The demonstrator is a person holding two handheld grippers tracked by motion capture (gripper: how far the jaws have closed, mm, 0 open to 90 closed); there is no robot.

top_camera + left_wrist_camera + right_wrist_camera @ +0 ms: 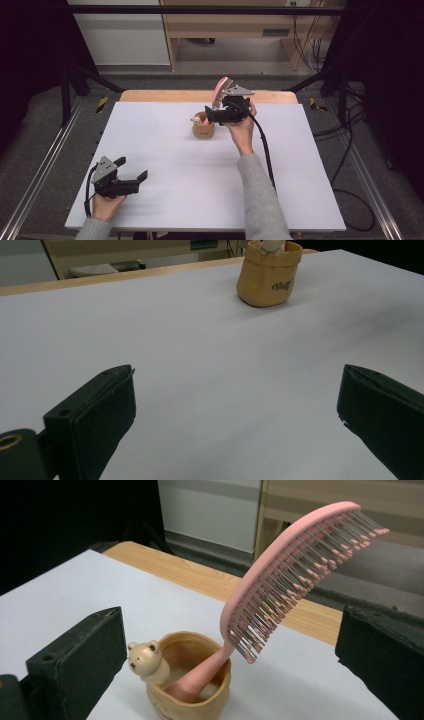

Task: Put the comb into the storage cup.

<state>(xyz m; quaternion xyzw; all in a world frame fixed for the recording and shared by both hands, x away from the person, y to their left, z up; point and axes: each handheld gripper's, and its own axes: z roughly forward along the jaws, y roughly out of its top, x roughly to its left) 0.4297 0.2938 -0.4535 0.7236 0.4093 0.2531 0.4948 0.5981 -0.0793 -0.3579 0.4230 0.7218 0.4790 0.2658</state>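
The pink brush stands handle-down in the tan cup, my right claw spread apart just beside it, my left claw agape well apart.

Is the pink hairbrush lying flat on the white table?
No, the pink hairbrush stands tilted with its handle inside the tan cup, its bristle head up in the air.
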